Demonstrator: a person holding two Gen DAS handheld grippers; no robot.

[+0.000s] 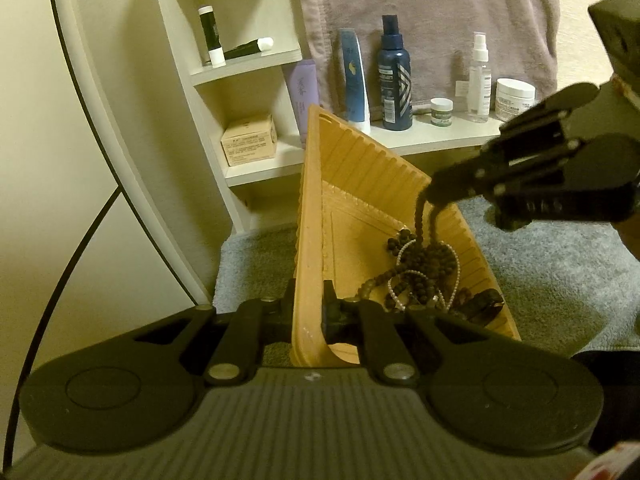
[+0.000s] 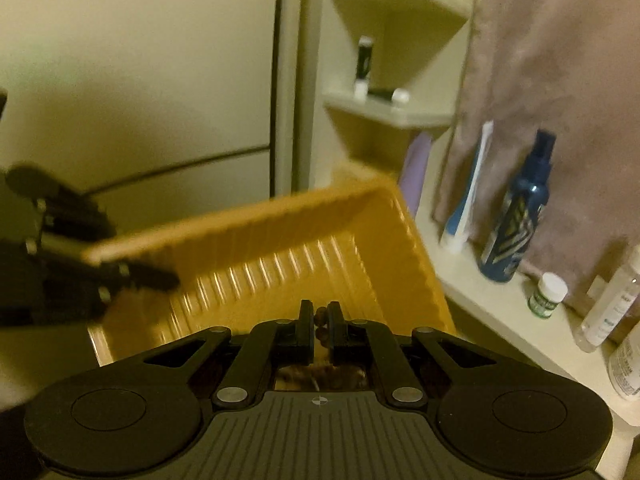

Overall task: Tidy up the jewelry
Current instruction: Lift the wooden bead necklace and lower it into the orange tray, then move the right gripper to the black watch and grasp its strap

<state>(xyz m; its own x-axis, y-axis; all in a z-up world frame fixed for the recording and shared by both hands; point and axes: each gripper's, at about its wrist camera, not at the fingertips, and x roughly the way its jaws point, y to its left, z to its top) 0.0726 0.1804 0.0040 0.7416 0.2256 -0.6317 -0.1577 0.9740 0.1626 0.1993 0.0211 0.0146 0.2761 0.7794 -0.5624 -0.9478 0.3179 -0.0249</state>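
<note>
Your left hand-held gripper (image 1: 308,312) is clamped on the rim of the orange ribbed tray (image 1: 320,216), holding it tilted above the carpet. Your right hand-held gripper (image 1: 430,196) pinches a dark bead strand (image 1: 419,220), apparently one necklace, above the jewelry pile (image 1: 420,276) in the tray's lower corner.

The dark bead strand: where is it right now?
Left wrist view, right of centre: the dark bead strand hangs from the right gripper into the orange tray.
</note>
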